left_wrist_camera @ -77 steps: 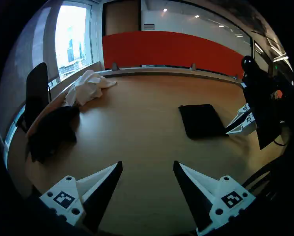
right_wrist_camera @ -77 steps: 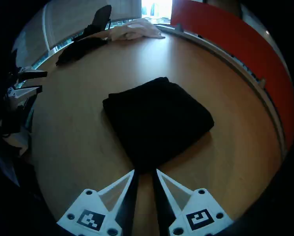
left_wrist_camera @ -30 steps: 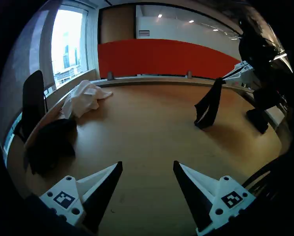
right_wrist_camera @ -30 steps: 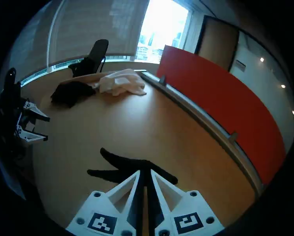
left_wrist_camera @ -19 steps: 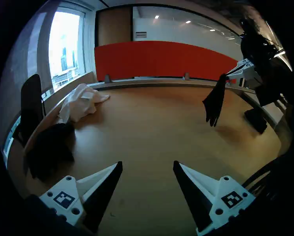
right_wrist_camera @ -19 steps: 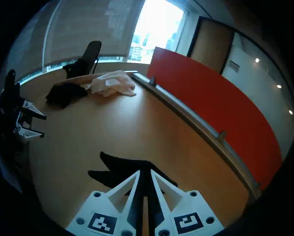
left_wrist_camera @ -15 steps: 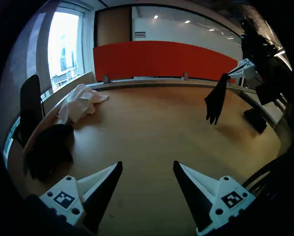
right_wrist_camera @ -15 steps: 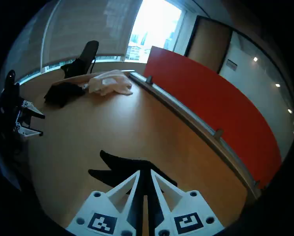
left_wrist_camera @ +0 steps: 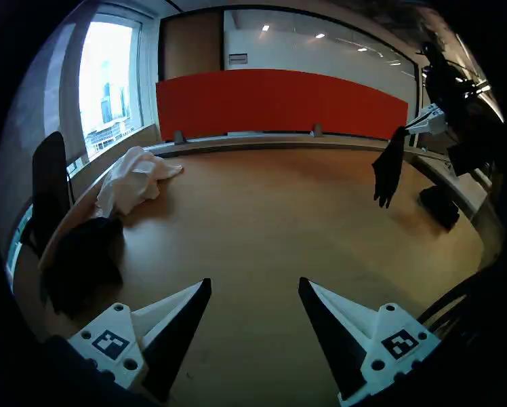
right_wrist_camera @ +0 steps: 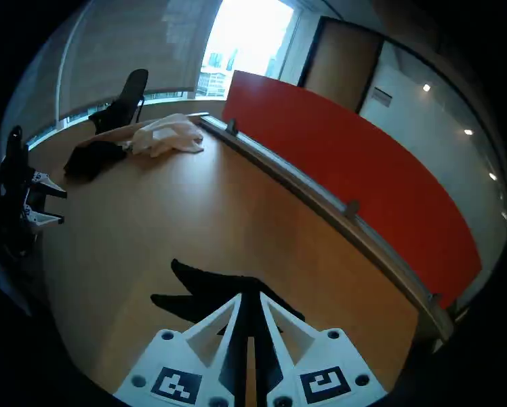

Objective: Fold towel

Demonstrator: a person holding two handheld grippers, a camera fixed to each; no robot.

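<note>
A black towel (left_wrist_camera: 388, 171) hangs in the air at the right of the left gripper view, pinched at its top by my right gripper (left_wrist_camera: 408, 128). In the right gripper view the same towel (right_wrist_camera: 209, 290) spreads dark just beyond the shut fingertips of my right gripper (right_wrist_camera: 251, 298). My left gripper (left_wrist_camera: 253, 285) is open low over the wooden table (left_wrist_camera: 267, 217) with nothing between its fingers. It also appears small at the left edge of the right gripper view as the left gripper (right_wrist_camera: 47, 203).
A crumpled white cloth (left_wrist_camera: 131, 180) lies at the table's far left, and a dark cloth pile (left_wrist_camera: 80, 261) sits nearer on the left edge. A black chair (left_wrist_camera: 47, 180) stands by the window. A red partition (left_wrist_camera: 280, 102) runs along the table's far side.
The right gripper closed on the folded black towel and lifted it off the table. The towel now hangs unfolded and has drifted right and higher. The left gripper stayed open.
</note>
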